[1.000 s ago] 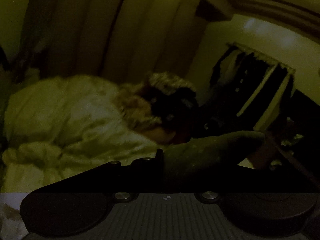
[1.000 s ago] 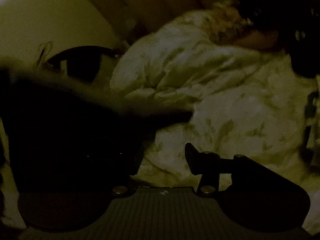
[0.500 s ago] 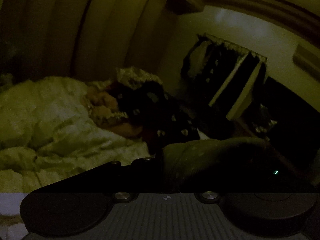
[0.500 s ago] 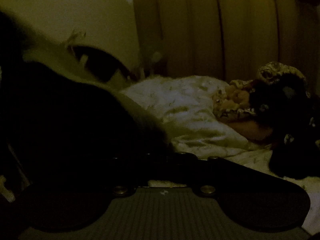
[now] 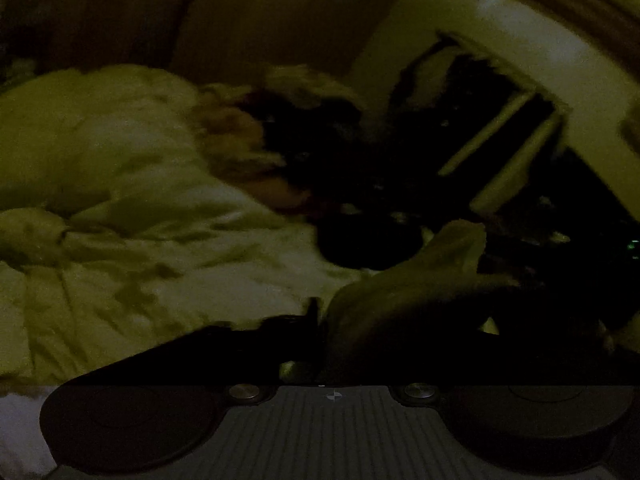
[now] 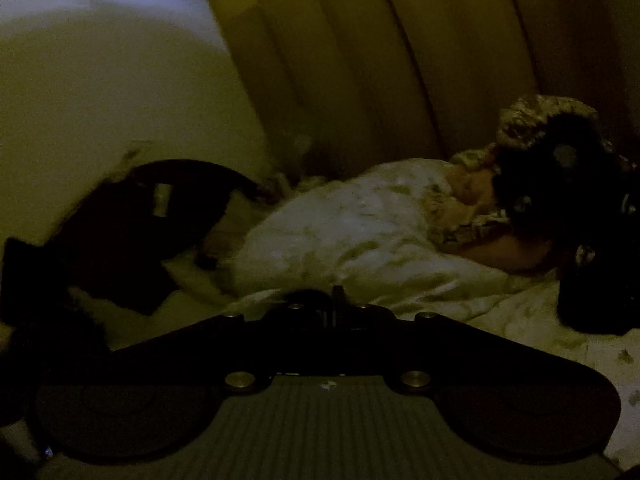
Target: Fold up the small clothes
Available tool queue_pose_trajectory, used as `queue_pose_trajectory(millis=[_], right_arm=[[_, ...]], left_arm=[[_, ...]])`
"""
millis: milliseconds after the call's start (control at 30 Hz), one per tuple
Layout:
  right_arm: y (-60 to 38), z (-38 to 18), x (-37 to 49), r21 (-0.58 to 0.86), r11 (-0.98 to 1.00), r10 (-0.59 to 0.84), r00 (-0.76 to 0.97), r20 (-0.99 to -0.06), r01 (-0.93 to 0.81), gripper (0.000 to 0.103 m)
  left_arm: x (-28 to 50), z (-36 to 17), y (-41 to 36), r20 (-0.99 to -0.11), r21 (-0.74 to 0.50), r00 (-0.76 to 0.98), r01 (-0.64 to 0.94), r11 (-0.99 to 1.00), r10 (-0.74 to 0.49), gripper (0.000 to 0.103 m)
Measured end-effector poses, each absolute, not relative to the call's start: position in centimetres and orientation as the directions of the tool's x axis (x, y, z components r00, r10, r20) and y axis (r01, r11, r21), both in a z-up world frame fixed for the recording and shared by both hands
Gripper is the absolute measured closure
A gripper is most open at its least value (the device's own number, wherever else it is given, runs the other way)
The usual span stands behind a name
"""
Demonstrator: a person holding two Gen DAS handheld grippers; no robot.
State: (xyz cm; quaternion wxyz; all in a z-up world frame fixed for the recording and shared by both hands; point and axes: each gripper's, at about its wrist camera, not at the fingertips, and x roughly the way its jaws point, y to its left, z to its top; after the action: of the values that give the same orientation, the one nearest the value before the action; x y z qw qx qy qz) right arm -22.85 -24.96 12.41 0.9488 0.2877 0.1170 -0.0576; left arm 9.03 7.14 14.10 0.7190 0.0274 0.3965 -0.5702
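The room is very dim. In the left wrist view my left gripper (image 5: 320, 320) is shut on a dull grey-green small garment (image 5: 408, 296), which bulges up and to the right from the jaws. In the right wrist view my right gripper (image 6: 334, 304) is shut with its jaws together and nothing shows between them. A dark garment (image 6: 132, 240) lies on the bed at the left of that view, apart from the gripper.
A pale rumpled duvet (image 5: 120, 200) (image 6: 360, 236) covers the bed. A person's head with dark hair (image 6: 540, 184) rests on patterned pillows. A padded headboard (image 6: 400, 60) stands behind. A dark shelf or rack (image 5: 500, 140) stands at the right.
The dark cloth that filled the right view's left side has dropped away onto the bed. The right gripper's jaws have come together. The left gripper has lowered, still holding its garment.
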Motion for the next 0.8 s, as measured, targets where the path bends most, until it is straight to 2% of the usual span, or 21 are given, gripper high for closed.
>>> queue_pose_trajectory(millis=[67, 100, 133, 200, 300, 333, 400, 567, 767, 800], right_arm=[[-26.3, 9.9, -18.1, 0.578, 0.764, -0.099, 0.937, -0.335, 0.288, 0.095], [-26.9, 8.8, -16.3, 0.597, 0.732, -0.110, 0.922, -0.372, 0.328, 0.087], [-27.1, 7.7, -15.1, 0.608, 0.707, -0.125, 0.910, -0.396, 0.362, 0.074], [-27.4, 5.6, -13.5, 0.639, 0.633, -0.154, 0.880, -0.449, 0.436, 0.060], [-25.8, 3.8, -13.9, 0.645, 0.640, -0.120, 0.884, -0.452, 0.417, 0.051], [-24.9, 3.1, -14.2, 0.622, 0.667, -0.105, 0.878, -0.467, 0.411, 0.040], [-23.3, 1.4, -14.7, 0.563, 0.714, -0.076, 0.844, -0.530, 0.417, 0.032], [-19.5, -3.3, -15.1, 0.456, 0.797, 0.030, 0.728, -0.685, 0.396, 0.033], [-17.5, -9.1, -10.5, 0.434, 0.824, 0.100, 0.660, -0.744, 0.365, 0.034], [-17.3, -10.0, -9.3, 0.440, 0.821, 0.107, 0.659, -0.744, 0.363, 0.038]], left_arm=[[11.6, 11.4, 5.2, -0.661, -0.319, 0.194, 0.802, 0.505, -0.725, 0.000], [13.0, 10.0, 4.6, -0.686, -0.286, 0.258, 0.764, 0.578, -0.680, 0.000], [14.2, 8.7, 4.4, -0.703, -0.247, 0.311, 0.736, 0.630, -0.640, 0.000], [15.8, 6.8, 4.8, -0.738, -0.200, 0.375, 0.672, 0.713, -0.561, 0.000], [16.3, 4.4, 6.7, -0.782, -0.172, 0.377, 0.634, 0.754, -0.496, 0.000], [16.0, 3.5, 7.4, -0.799, -0.161, 0.367, 0.633, 0.758, -0.476, 0.000], [15.0, 1.7, 8.5, -0.837, -0.136, 0.332, 0.643, 0.754, -0.434, 0.000], [11.3, -2.6, 10.6, -0.902, -0.137, 0.233, 0.646, 0.751, -0.364, 0.000], [7.3, -5.3, 10.3, -0.936, -0.099, 0.179, 0.691, 0.716, -0.302, 0.000], [7.0, -5.5, 10.2, -0.936, -0.095, 0.180, 0.697, 0.711, -0.302, 0.000]])
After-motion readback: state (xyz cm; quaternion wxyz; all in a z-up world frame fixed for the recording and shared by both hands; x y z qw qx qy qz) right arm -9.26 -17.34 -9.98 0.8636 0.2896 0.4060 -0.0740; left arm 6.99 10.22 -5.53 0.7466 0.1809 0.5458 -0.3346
